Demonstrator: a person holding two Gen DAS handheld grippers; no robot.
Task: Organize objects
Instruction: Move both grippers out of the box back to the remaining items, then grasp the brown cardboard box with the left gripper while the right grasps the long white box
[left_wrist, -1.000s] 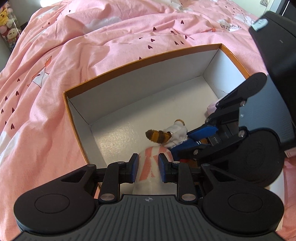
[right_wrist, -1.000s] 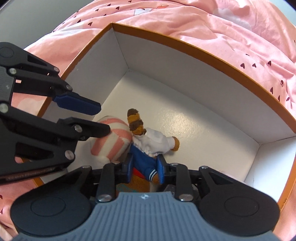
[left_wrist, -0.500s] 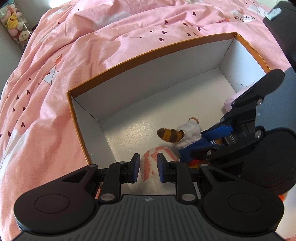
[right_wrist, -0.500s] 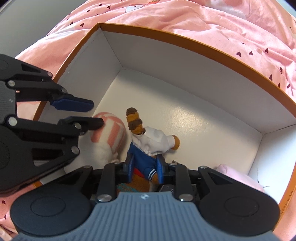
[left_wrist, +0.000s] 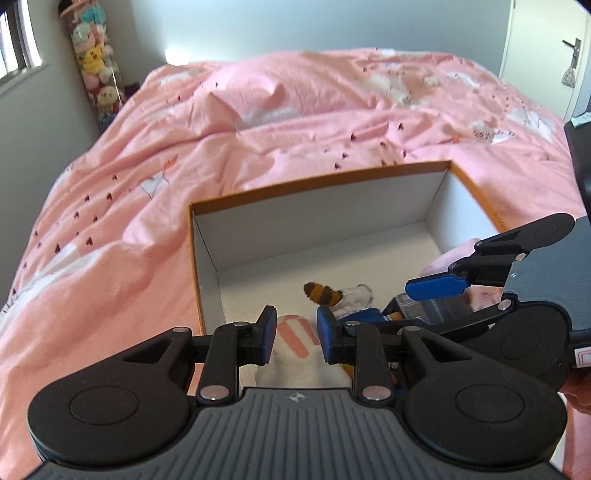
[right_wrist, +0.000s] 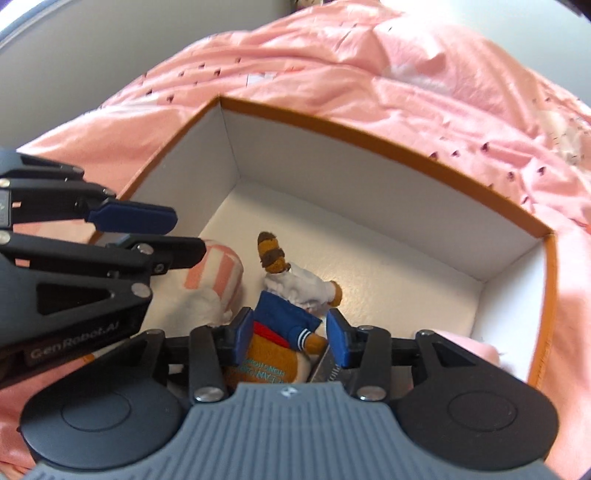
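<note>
Two soft toys lie in the box (right_wrist: 388, 146) on the bed (left_wrist: 258, 140): a pink-striped white plush (right_wrist: 214, 277) below the left hand-held gripper (left_wrist: 294, 334), a brown doll (right_wrist: 291, 295) in blue and white under the right hand-held gripper (right_wrist: 290, 339). Both have just been opening, pads off the toys, and sit higher than before.

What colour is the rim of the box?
Orange-brown; the box rim shows best in the right wrist view.
</note>
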